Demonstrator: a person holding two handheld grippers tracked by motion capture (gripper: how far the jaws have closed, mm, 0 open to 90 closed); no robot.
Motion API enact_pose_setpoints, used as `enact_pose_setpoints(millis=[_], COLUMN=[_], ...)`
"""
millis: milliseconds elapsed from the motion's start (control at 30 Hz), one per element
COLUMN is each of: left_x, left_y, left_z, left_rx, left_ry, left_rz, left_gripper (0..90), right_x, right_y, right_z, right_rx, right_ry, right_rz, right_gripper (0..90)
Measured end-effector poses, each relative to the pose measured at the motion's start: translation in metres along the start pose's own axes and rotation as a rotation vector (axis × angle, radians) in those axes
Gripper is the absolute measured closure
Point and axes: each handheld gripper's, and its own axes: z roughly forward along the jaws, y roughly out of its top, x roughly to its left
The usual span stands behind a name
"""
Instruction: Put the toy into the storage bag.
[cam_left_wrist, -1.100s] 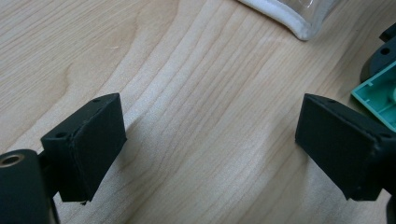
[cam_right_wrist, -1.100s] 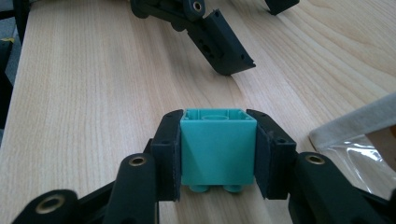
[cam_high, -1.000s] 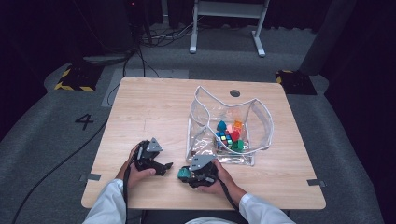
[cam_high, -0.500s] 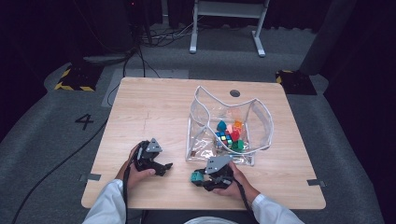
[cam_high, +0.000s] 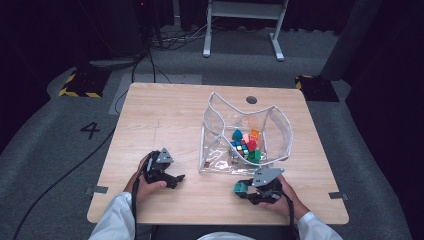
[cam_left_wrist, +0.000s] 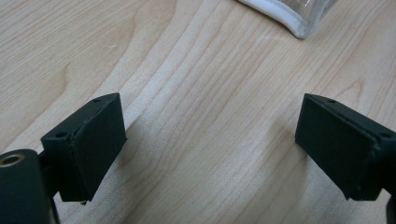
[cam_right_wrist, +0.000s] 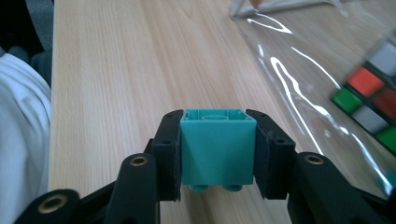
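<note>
A teal toy brick (cam_right_wrist: 217, 147) sits squeezed between the two black jaws of my right gripper (cam_right_wrist: 217, 149), held just above the wooden table (cam_high: 165, 115). From above, that right gripper (cam_high: 242, 189) and its teal brick (cam_high: 240, 188) are near the front edge, just in front of the clear plastic bag (cam_high: 245, 135). The bag holds several coloured bricks and a colour-tile puzzle cube (cam_high: 240, 147). My left gripper (cam_high: 176, 180) rests at the front left, pointing right; in its own view the left gripper (cam_left_wrist: 210, 149) stands open over bare wood, with the bag's white-edged corner (cam_left_wrist: 289, 18) beyond it.
The bag's clear wall (cam_right_wrist: 317, 60) lies right of the held brick, the puzzle cube (cam_right_wrist: 373, 102) showing through it. A white sleeve (cam_right_wrist: 23, 126) is at the left of the right gripper view. A round hole (cam_high: 251, 100) marks the table's far side. Grey floor surrounds the table.
My right gripper has carried the teal brick to the right along the front of the table, from beside the left gripper to in front of the bag. The left gripper has stayed put.
</note>
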Motion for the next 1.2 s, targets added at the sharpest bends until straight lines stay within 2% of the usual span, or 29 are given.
enact_pose_setpoints(millis=[100,200,233,267,333,433,567,633,767,867,933,1033,1100,1200], left_x=[0.0,0.0,0.0,0.0,0.0,0.0,0.0,0.0,0.0,0.0,0.0,0.0,0.0,0.0], left_y=[0.0,0.0,0.0,0.0,0.0,0.0,0.0,0.0,0.0,0.0,0.0,0.0,0.0,0.0], left_z=[0.0,0.0,0.0,0.0,0.0,0.0,0.0,0.0,0.0,0.0,0.0,0.0,0.0,0.0], left_rx=[-0.001,0.002,0.002,0.001,0.001,0.001,0.0,0.001,0.0,0.001,0.001,-0.001,0.0,0.001], left_ry=[-0.001,0.003,0.003,0.003,0.005,0.003,0.004,0.003,-0.001,0.0,0.0,0.001,0.004,0.001], left_rz=[0.0,0.0,0.0,0.0,-0.001,0.0,0.001,-0.002,-0.003,-0.003,-0.003,-0.001,0.001,-0.001], left_gripper=[8.7,8.7,8.7,8.7,8.7,8.7,8.7,8.7,8.7,8.7,8.7,8.7,8.7,8.7], right_x=[-0.007,-0.011,-0.011,-0.013,-0.018,-0.022,-0.028,-0.031,-0.04,-0.048,-0.053,-0.061,-0.068,-0.076], right_y=[-0.012,-0.022,-0.022,-0.03,-0.036,-0.046,-0.059,-0.066,-0.077,-0.079,-0.078,-0.074,-0.072,-0.069], right_z=[-0.013,-0.026,-0.026,-0.035,-0.041,-0.053,-0.066,-0.071,-0.084,-0.094,-0.102,-0.113,-0.121,-0.128], right_rx=[-0.037,0.004,0.004,-0.002,-0.022,-0.012,-0.002,0.014,-0.004,-0.02,-0.031,-0.049,-0.065,-0.064], right_ry=[-0.022,-0.057,-0.057,-0.069,-0.083,-0.111,-0.126,-0.154,-0.191,-0.228,-0.244,-0.287,-0.297,-0.323], right_rz=[0.024,0.034,0.034,0.068,0.054,0.076,0.108,0.118,0.173,0.204,0.201,0.215,0.229,0.234], right_gripper=[59.0,59.0,59.0,59.1,59.1,59.1,59.1,59.1,59.1,59.1,59.1,59.1,59.1,59.1])
